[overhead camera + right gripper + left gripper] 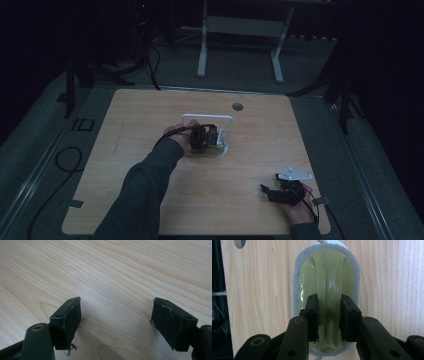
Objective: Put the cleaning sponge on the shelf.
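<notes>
A light wooden table (150,200) with rounded corners stands in a dim room, a small round grey grommet hole (237,106) near its far edge. Near the middle of the table lies an oval scrubbing pad with a glossy olive-green plastic grip on top and a grey fibrous rim around it (297,270); in the high view it sits at the foot of a white wire frame (207,118) that stands upright on the tabletop. The left gripper (329,315), held by a hand whose dark sleeve (145,190) reaches in from the near edge, is down on this pad: in the left gripper view its two black jaws stand narrowly apart on either side of the raised central ridge of the green grip, both pads pressed against its flanks, so the ridge is clamped between them. The right gripper (115,325) rests well apart from the pad, low over the table's near right corner, with a grey three-cornered plate (295,175) on top. In the right gripper view its jaws are spread wide with bare wood grain between them, holding nothing.
</notes>
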Demonstrator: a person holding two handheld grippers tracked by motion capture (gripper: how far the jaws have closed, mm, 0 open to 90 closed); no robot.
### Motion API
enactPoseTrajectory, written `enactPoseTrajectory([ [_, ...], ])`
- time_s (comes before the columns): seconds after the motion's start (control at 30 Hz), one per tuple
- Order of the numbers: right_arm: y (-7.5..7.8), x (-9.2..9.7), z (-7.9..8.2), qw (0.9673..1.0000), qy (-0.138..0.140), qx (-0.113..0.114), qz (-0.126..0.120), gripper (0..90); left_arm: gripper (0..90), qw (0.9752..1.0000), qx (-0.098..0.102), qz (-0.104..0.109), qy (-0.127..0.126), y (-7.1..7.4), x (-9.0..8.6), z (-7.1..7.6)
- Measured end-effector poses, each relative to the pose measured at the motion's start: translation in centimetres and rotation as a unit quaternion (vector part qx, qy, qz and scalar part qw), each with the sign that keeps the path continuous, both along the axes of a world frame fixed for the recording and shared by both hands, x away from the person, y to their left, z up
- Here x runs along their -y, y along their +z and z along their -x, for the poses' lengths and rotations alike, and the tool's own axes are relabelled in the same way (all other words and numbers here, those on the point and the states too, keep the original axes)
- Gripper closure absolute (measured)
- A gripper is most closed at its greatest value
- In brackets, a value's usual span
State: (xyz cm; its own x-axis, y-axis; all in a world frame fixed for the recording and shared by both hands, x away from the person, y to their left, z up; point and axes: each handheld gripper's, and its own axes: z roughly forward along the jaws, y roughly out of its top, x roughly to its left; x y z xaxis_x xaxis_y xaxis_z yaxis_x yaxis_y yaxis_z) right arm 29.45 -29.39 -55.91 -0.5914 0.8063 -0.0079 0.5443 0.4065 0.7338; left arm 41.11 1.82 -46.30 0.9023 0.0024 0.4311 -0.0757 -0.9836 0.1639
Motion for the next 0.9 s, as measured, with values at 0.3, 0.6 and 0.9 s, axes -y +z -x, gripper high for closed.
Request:
enactPoseTrajectory([
  [0.3,0.00,0.00,0.00,1.0000,0.000,0.000,0.000,23.4,71.2,0.9999,0.017,-0.004,0.002,-0.17,0.12,-0.11],
  [0.6,0.00,0.00,0.00,1.0000,0.000,0.000,0.000,23.4,71.4,0.9993,0.035,-0.009,0.005,-0.50,0.31,-0.23],
  [0.9,0.00,0.00,0.01,1.0000,0.000,0.000,0.000,23.4,71.0,0.9986,0.049,-0.012,0.015,-0.65,0.39,-0.40],
])
